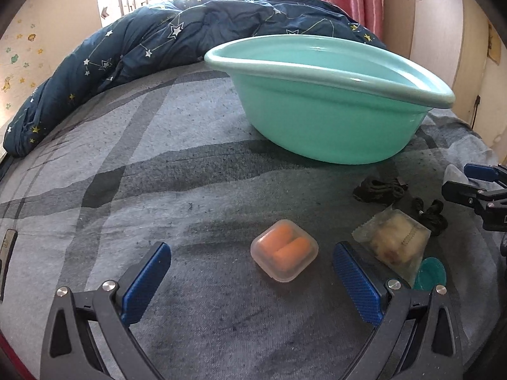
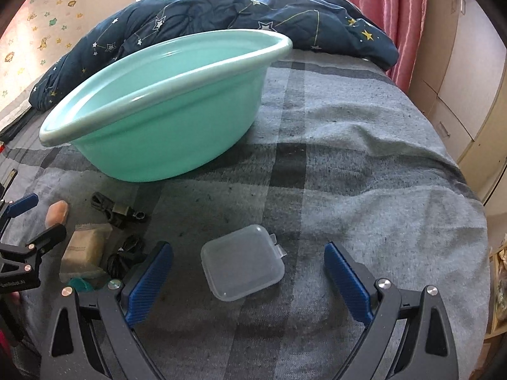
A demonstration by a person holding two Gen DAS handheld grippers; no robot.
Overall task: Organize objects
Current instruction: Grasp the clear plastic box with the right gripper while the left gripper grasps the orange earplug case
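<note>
Grey plaid blanket (image 1: 158,174), basin (image 1: 332,120) at the back. Left gripper (image 1: 252,262) spread wide around the earplug case (image 1: 284,250) before the basin, untouched; right gripper (image 2: 248,261) gapes around the clear case (image 2: 242,262).

Bedroom: bed (image 2: 348,158), starry quilt (image 1: 142,47)

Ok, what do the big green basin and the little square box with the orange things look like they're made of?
Basin: smooth glossy plastic, judging by the shiny highlights on its rolled rim. Little box: frosted, see-through plastic, since the orange pieces show through; those look like soft foam, though that's uncertain.
</note>
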